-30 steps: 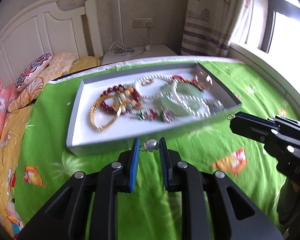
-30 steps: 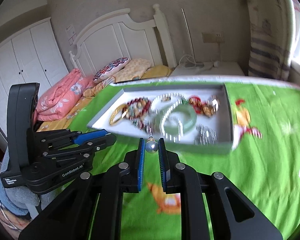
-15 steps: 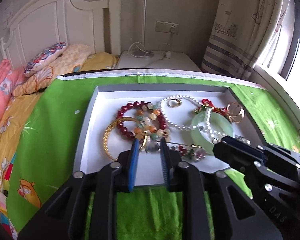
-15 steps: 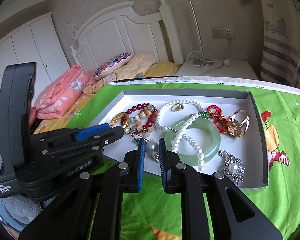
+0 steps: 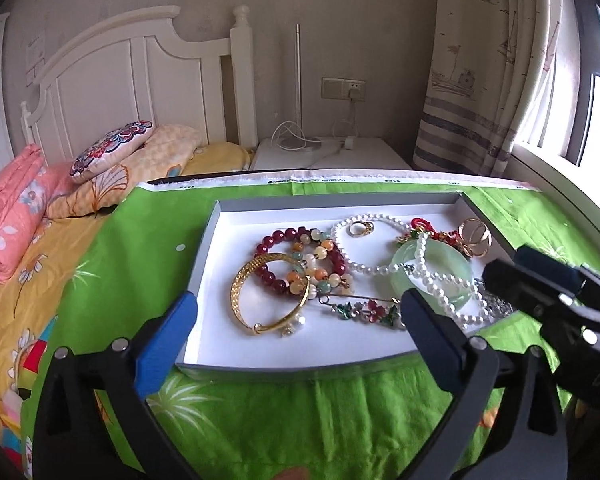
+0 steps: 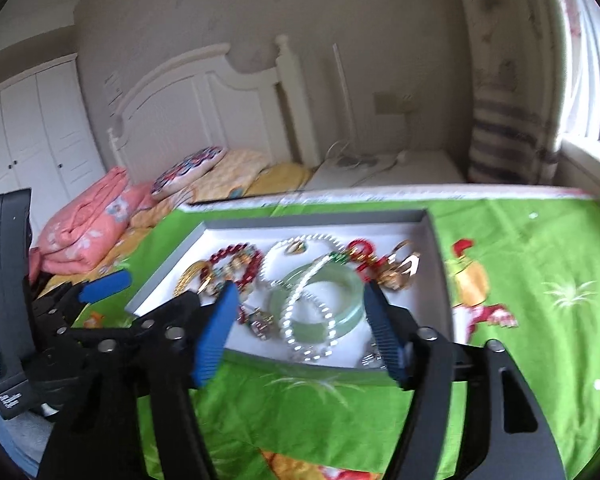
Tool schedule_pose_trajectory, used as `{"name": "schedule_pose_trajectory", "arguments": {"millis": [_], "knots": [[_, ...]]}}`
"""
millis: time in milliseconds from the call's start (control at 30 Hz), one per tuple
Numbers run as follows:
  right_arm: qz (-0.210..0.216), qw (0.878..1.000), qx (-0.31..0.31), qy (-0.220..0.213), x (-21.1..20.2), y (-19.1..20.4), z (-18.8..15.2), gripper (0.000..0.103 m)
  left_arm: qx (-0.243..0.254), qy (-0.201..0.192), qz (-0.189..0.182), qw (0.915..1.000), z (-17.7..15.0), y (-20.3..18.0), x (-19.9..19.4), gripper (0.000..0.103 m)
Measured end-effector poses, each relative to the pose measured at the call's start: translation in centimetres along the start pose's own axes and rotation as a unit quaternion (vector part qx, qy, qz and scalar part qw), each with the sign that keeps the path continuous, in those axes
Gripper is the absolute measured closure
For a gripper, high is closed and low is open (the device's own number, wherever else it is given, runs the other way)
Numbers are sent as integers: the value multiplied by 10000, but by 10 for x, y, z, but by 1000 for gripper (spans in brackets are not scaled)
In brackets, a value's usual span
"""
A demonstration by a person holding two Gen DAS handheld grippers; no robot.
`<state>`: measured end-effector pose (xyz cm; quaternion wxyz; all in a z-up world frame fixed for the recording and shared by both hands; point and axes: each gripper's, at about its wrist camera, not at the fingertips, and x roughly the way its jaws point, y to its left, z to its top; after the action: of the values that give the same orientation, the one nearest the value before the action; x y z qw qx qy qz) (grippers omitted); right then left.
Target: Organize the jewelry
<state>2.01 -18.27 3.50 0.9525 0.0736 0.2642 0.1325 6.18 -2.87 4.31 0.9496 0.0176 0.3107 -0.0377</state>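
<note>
A grey tray (image 5: 204, 240) with a white floor lies on the green cloth and holds the jewelry. In it are a gold bangle (image 5: 242, 284), a red and multicoloured bead bracelet (image 5: 300, 260), a pearl necklace (image 5: 380, 268), a green jade bangle (image 5: 436, 268) and a small pearl earring (image 5: 294, 322) by the gold bangle. My left gripper (image 5: 296, 328) is open and empty over the tray's near edge. My right gripper (image 6: 296, 320) is open and empty above the jade bangle (image 6: 340, 300); this view is blurred. Each gripper shows in the other's view.
The green cartoon-print cloth (image 5: 132, 248) covers the bed. Pillows and a pink quilt (image 5: 16, 208) lie at the left by the white headboard (image 5: 140, 80). A white nightstand (image 5: 332, 156) stands behind, and a curtain (image 5: 480, 80) and window are at the right.
Both grippers were shut on small pearl earrings and moved over the tray. Now both are open and empty; a pearl earring lies in the tray by the gold bangle.
</note>
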Motion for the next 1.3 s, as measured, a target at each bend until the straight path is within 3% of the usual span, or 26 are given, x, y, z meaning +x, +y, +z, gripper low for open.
{"name": "schedule_pose_trajectory", "arguments": {"millis": [67,233,1300], "knots": [[-166,9998,-16,-109,-3,-2,1,28,-58,-14,39,10000,-2,1,-3,2],[-215,9997,23,-134,-3,-7,1,24,-97,-60,226,9997,-6,3,-7,2],[-213,9997,-18,-128,-3,-4,-2,17,-187,17,136,9997,-7,6,-6,2]]}}
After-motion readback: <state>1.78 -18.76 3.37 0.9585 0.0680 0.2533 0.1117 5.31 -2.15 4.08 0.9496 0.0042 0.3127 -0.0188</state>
